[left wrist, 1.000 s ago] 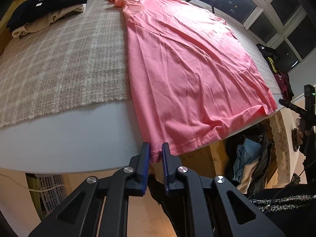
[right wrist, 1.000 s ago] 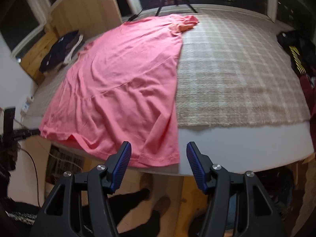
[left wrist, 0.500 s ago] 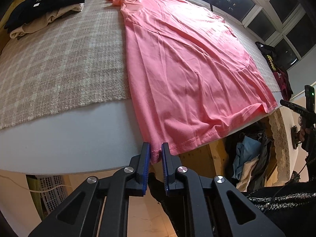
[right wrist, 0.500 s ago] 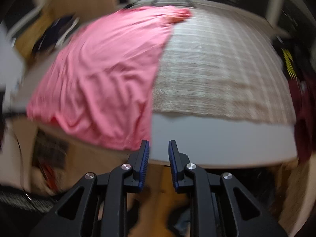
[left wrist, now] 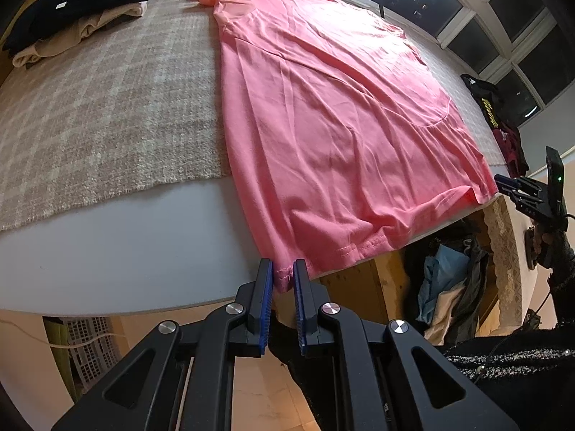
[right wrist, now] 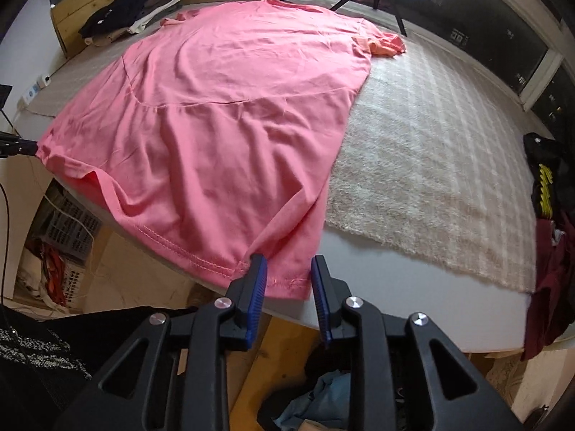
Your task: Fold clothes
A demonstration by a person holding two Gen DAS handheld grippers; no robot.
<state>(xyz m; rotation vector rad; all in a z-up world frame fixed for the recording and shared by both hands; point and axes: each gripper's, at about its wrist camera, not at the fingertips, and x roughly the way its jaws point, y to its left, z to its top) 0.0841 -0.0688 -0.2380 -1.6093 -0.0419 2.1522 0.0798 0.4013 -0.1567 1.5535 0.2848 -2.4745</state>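
A pink T-shirt [left wrist: 334, 107] lies spread flat on the bed, its hem hanging slightly over the near white edge. My left gripper [left wrist: 282, 272] is shut on one bottom hem corner, the fabric pinched between the blue pads. The other hem corner [right wrist: 287, 280] lies between the jaws of my right gripper [right wrist: 289, 271]. Those jaws are opening, with a gap beside the cloth and no pinch on it. In the left wrist view the right gripper [left wrist: 512, 186] shows at the far right by that corner. The T-shirt [right wrist: 230, 100] fills the middle of the right wrist view.
A beige checked blanket [left wrist: 107, 107] covers the bed beside the shirt. Folded dark and beige clothes [left wrist: 72, 10] are stacked at the far corner. Dark and maroon garments [right wrist: 550, 215] lie at the bed's right edge. A white crate [left wrist: 90, 344] and loose clothes [left wrist: 445, 287] sit on the floor.
The right gripper closed from wide open to a narrow gap, rolled and came down onto the shirt's hem corner, then widened a little. The left gripper kept its pinch and stayed put.
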